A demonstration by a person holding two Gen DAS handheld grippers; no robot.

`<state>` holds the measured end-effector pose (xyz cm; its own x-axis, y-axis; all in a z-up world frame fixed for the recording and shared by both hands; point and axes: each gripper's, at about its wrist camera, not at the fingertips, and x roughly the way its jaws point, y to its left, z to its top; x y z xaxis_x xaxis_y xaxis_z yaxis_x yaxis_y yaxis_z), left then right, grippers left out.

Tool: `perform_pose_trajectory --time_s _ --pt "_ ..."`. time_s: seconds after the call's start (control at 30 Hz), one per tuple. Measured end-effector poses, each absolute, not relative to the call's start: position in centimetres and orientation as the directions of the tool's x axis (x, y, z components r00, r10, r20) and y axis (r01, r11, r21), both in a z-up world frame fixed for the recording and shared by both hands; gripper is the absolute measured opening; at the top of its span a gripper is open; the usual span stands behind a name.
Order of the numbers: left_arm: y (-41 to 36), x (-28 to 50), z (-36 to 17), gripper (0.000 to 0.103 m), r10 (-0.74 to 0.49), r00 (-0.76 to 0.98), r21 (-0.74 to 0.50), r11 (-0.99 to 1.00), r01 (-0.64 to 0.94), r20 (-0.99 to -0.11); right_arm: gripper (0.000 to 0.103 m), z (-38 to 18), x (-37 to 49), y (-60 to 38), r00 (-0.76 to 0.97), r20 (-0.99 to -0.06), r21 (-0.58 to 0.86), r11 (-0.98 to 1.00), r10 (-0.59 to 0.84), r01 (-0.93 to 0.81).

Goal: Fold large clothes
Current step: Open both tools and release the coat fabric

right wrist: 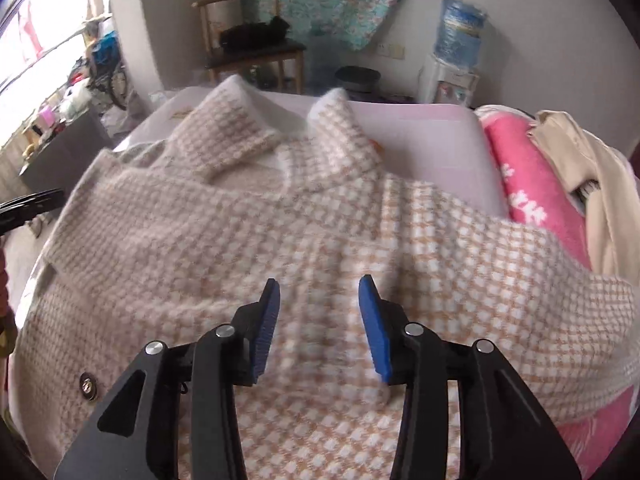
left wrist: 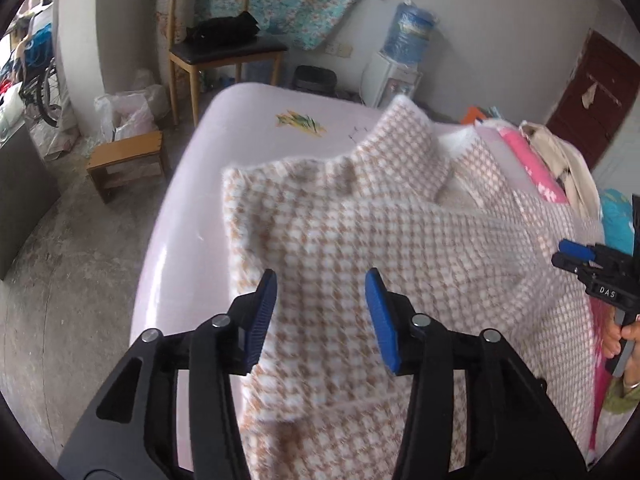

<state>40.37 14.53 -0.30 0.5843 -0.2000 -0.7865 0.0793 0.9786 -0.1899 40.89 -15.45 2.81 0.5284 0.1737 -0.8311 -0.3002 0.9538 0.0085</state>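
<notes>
Checked coat point(left wrist: 360, 216) on the worktop point(left wrist: 180, 216), sleeves already laid across the front. Body fold still to make. Left claw point(left wrist: 321, 304) and right claw point(right wrist: 319, 312) half open above the cloth, holding nothing.

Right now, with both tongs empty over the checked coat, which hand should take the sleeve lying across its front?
Probably left. The folded sleeve crosses just beyond the open left tongs, its cuff nearby. The open right tongs hover over the checked coat.
</notes>
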Motion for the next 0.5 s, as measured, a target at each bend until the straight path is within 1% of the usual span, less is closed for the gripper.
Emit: perform_pose_trajectory --time_s 0.03,0.07,0.1,0.13,0.17,0.23,0.27,0.33,0.4,0.43,0.47,0.5 --pt "13.7 40.3 -1.1 0.056 -0.194 0.556 -0.176 0.981 0.087 -0.808 0.044 2.1 40.7 -14.9 0.502 -0.844 0.019 0.947 0.187 -0.321" --pt "13.0 40.1 -2.1 0.064 -0.176 0.531 -0.153 0.984 0.087 -0.829 0.046 1.2 40.6 -14.7 0.465 -0.866 0.021 0.943 0.183 -0.331" --pt "12.5 39.9 -3.2 0.066 -0.149 0.509 -0.122 0.989 0.086 -0.848 0.047 -0.2 40.8 -14.4 0.419 -0.894 0.015 0.944 0.160 -0.329" --pt "11.9 39.5 -3.9 0.066 -0.123 0.514 -0.082 0.991 0.101 -0.849 0.047 -1.3 40.7 -14.5 0.396 -0.907 0.013 0.947 0.147 -0.322" --pt "11.3 38.9 -4.0 0.068 -0.096 0.542 -0.035 0.992 0.123 -0.835 0.048 -1.2 40.3 -14.7 0.425 -0.891 0.010 0.943 0.159 -0.332" --pt "10.7 38.3 -4.2 0.070 -0.065 0.554 0.018 0.990 0.143 -0.830 0.049 -0.8 40.1 -14.8 0.417 -0.900 -0.018 0.946 0.126 -0.324" --pt "10.7 38.3 -4.2 0.071 -0.061 0.555 0.024 0.989 0.144 -0.829 0.049 -0.5 40.1 -14.9 0.410 -0.905 -0.023 0.952 0.110 -0.306" --pt "11.0 38.6 -4.2 0.075 -0.084 0.548 -0.011 0.991 0.136 -0.832 0.049 0.5 40.1 -14.7 0.418 -0.902 -0.022 0.956 0.107 -0.292" --pt "11.1 38.9 -4.2 0.085 -0.111 0.545 -0.043 0.990 0.135 -0.831 0.051 1.3 40.3 -14.3 0.442 -0.889 -0.020 0.956 0.117 -0.292" --pt "10.8 38.9 -4.4 0.085 -0.097 0.547 -0.029 0.991 0.132 -0.832 0.051 1.6 40.5 -14.2 0.454 -0.882 -0.015 0.957 0.123 -0.290" --pt "10.4 38.9 -4.5 0.088 -0.081 0.550 -0.008 0.991 0.134 -0.831 0.055 1.7 40.6 -14.0 0.465 -0.875 -0.003 0.958 0.137 -0.287" --pt "10.0 38.9 -4.7 0.091 -0.067 0.556 0.011 0.991 0.136 -0.828 0.062 1.5 40.8 -13.6 0.473 -0.868 0.010 0.958 0.150 -0.285"
